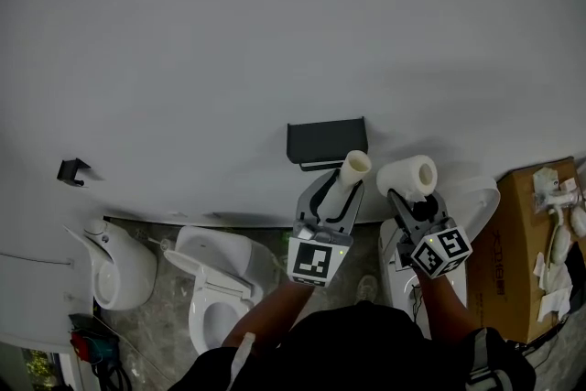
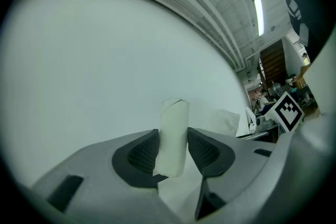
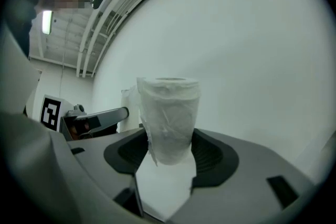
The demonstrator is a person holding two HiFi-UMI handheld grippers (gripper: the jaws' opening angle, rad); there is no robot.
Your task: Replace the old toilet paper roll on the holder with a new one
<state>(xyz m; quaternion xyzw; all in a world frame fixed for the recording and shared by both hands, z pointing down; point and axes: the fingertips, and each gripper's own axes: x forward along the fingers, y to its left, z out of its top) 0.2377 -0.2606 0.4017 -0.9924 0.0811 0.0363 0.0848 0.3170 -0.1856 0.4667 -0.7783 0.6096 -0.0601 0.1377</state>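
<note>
Here, plump white roll (image 1: 409, 176), bare tube (image 1: 353, 168).

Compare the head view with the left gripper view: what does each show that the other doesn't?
Head view only: the black holder, a toilet, a cardboard box. Left gripper view only: a ceiling light, and the left gripper's pads pressing the old roll. Both: that roll, the white wall, the right gripper's marker cube.
</note>
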